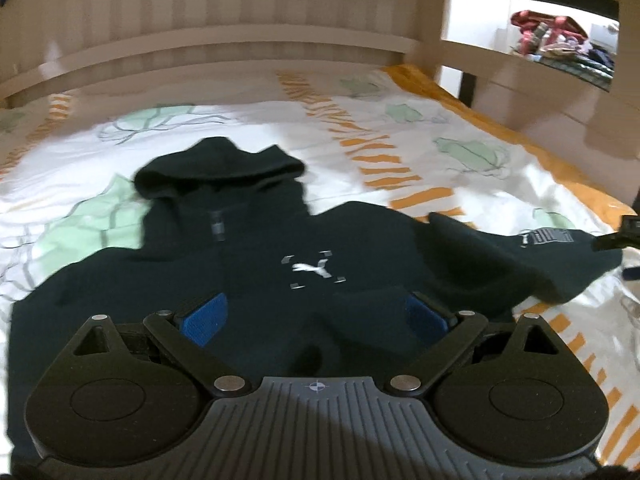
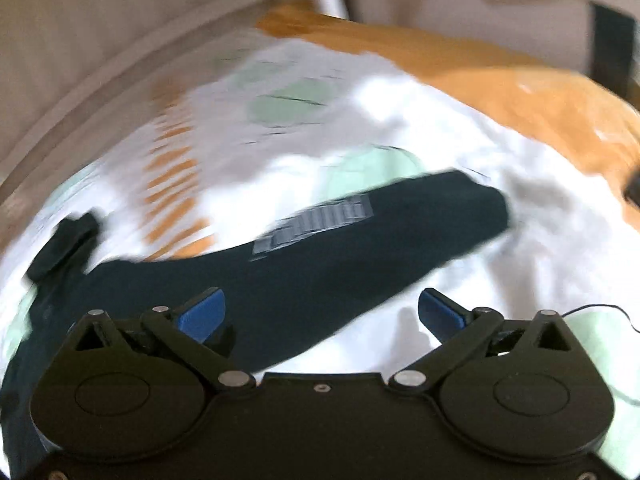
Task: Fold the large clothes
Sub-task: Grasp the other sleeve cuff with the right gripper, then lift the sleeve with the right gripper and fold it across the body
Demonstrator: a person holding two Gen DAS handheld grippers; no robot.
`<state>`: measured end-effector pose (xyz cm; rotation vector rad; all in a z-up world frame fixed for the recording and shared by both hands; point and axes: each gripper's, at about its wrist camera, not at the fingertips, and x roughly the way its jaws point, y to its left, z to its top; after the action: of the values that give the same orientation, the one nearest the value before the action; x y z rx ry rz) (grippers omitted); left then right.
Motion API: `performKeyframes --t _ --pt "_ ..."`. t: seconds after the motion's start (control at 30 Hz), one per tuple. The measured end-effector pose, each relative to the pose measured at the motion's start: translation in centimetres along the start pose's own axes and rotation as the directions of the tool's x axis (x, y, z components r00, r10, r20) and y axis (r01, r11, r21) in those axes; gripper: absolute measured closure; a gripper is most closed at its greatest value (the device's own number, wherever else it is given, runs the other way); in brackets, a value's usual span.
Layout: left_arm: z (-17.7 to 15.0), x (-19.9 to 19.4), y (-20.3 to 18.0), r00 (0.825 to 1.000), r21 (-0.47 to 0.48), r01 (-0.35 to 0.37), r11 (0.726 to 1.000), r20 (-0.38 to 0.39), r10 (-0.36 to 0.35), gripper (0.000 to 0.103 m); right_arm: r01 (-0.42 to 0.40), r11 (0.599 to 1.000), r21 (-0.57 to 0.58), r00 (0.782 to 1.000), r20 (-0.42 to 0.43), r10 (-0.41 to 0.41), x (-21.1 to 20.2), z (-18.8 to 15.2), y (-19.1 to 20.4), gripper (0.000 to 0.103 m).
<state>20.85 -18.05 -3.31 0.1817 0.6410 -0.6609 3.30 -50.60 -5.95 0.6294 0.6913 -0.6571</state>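
The black hoodie (image 1: 248,248) lies spread on the bed (image 1: 460,128); its sleeve (image 2: 360,240) is probably next to fold. Both the left gripper (image 1: 314,316) and the right gripper (image 2: 320,316) have fingers spread, pinching nothing.

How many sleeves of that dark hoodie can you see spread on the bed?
1: the sleeve with grey lettering stretches out from the hoodie toward the orange bed edge. The other sleeve may be hidden behind the left gripper.

The hoodie (image 1: 248,264) bears a white leaping-cat logo (image 1: 313,269) on its chest, framed by four small corner marks. Its sleeve (image 2: 360,248) carries a grey block print (image 2: 320,222), probably lettering, too blurred to read in either view.
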Motion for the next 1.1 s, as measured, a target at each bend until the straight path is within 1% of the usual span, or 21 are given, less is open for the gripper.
performKeyframes --t 0.1,0.17,0.27,0.3,0.33,0.37,0.4,0.43,0.47,0.53,0.6,0.7,0.8,0.87,0.93,0.97,1.03,1.1 --pt "0.3 1.4 -1.2 1.000 0.003 0.015 1.000 -0.014 -0.015 0.006 0.057 0.991 0.120 0.998 -0.048 -0.052 2.8 1.1 -2.5 0.001" --pt "0.3 2.1 -1.9 0.999 0.002 0.028 1.000 -0.019 -0.028 0.006 0.065 0.982 0.179 0.997 -0.062 -0.055 4.1 1.3 -3.7 0.001" --pt "0.4 3.3 -3.0 0.998 0.013 0.050 0.999 -0.031 -0.049 0.006 0.061 0.977 0.203 0.998 -0.044 -0.053 5.2 1.2 -4.5 0.000" --pt "0.4 3.7 -3.5 0.998 0.021 0.060 0.998 -0.035 -0.059 0.006 0.054 0.979 0.199 0.998 -0.035 -0.048 5.5 1.2 -4.5 0.002" --pt "0.4 4.2 -3.9 0.997 0.030 0.068 0.997 -0.040 -0.067 0.006 0.051 0.981 0.190 0.999 -0.021 -0.048 5.7 1.2 -4.5 0.008" --pt "0.3 4.4 -4.2 0.997 0.036 0.072 0.997 -0.044 -0.071 0.006 0.051 0.983 0.176 0.999 -0.004 -0.051 5.8 1.1 -4.5 0.034" --pt "0.2 4.7 -4.6 0.996 0.043 0.077 0.996 -0.048 -0.075 0.006 0.061 0.984 0.168 0.998 0.008 -0.063 5.7 1.3 -4.6 0.042" --pt "0.1 5.1 -4.9 0.995 0.048 0.083 0.995 -0.052 -0.080 0.006 0.058 0.983 0.175 0.998 0.026 -0.063 5.5 1.7 -4.8 0.056" --pt "0.0 5.3 -5.2 0.995 0.049 0.088 0.995 -0.055 -0.085 0.006 0.027 0.982 0.189 0.999 0.041 -0.036 5.1 2.0 -5.1 0.074" --pt "-0.1 5.7 -5.6 0.994 0.053 0.100 0.994 -0.059 -0.096 0.006 -0.054 0.975 0.213 0.996 0.087 0.036 4.1 2.6 -5.5 0.076" --pt "-0.2 6.2 -6.2 0.993 0.061 0.102 0.993 -0.064 -0.098 0.006 -0.093 0.983 0.160 0.985 0.161 0.067 2.8 3.1 -4.5 0.076" --pt "-0.2 6.9 -6.8 0.992 0.069 0.112 0.991 -0.073 -0.107 0.006 -0.158 0.985 0.064 0.957 0.256 0.137 0.8 3.5 -2.7 0.076" --pt "-0.2 8.3 -7.6 0.991 0.091 0.098 0.991 -0.096 -0.089 0.006 -0.202 0.978 -0.045 0.921 0.332 0.205 -1.2 3.5 -0.5 0.076" --pt "-0.4 9.4 -8.0 0.990 0.101 0.070 0.992 -0.129 -0.057 0.006 -0.227 0.970 -0.087 0.901 0.358 0.243 -2.0 3.4 0.3 0.076" --pt "-0.7 10.4 -8.1 0.987 0.096 0.064 0.993 -0.152 -0.049 0.005 -0.249 0.963 -0.105 0.889 0.370 0.270 -2.6 3.3 0.6 0.076" --pt "-0.9 10.7 -8.2 0.987 0.100 0.056 0.993 -0.153 -0.041 0.005 -0.253 0.961 -0.109 0.887 0.370 0.276 -2.6 3.3 0.7 0.076" --pt "-1.2 11.1 -8.2 0.989 0.110 0.047 0.993 -0.142 -0.031 0.000 -0.264 0.957 -0.122 0.885 0.363 0.290 -2.6 3.2 0.9 0.076" --pt "-1.5 11.5 -8.2 0.990 0.111 0.041 0.993 -0.141 -0.025 0.000 -0.267 0.955 -0.127 0.885 0.360 0.295 -2.5 3.1 1.1 0.076"
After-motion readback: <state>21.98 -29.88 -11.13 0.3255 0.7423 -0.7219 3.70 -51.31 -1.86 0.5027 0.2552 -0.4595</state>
